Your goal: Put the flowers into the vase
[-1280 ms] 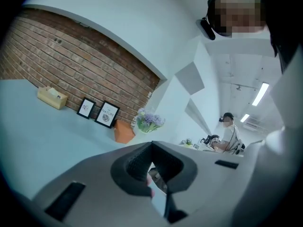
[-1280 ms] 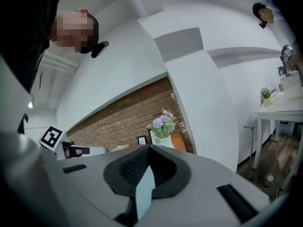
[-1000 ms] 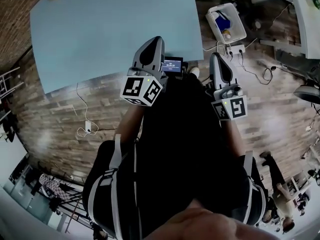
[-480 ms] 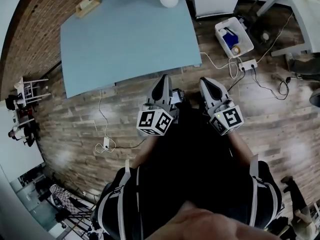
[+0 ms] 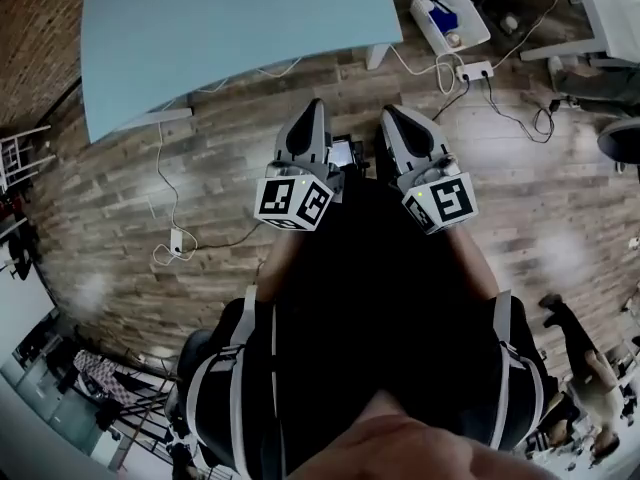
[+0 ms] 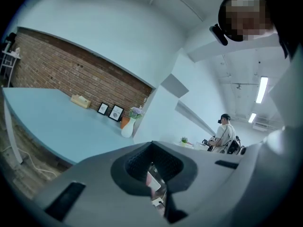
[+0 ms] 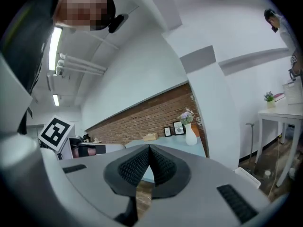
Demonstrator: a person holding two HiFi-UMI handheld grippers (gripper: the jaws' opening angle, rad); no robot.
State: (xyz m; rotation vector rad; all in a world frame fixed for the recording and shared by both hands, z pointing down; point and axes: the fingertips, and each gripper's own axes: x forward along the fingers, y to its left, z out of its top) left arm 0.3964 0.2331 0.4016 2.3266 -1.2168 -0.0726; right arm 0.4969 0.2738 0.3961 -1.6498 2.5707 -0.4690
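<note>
While both grippers hang close in front of the person, over the wood floor (image 5: 120, 228) and well apart from the table (image 5: 240, 28), neither one carries anything: the left gripper (image 5: 313, 106) has its pads pressed together w/ nothing between, and the right gripper (image 5: 390, 114) is the same, pads fully closed and empty. The vase (image 6: 127, 129) is white, w/ a narrow neck, and stands at the far end of the table near the brick wall (image 6: 61, 65), just beside two small frames (image 6: 110, 110). A small bunch of pale purple flowers (image 6: 136, 111) seems to stand in it already; I see no loose flowers elsewhere on the table, so the task looks done or not under way, but the bunch is far and small, so I am not sure. As for handling, I judge the flowers very light, w/ thin soft stems and blossoms that crush easily, so the hold should be on the stems, approx. halfway or lower, never on the heads, and w/ gentle pressure only. The vase is probably smooth, hard and breakable, and its narrow neck leaves little room. It could tip if a stem pushes sideways, so the 2nd gripper should steady the body.
</note>
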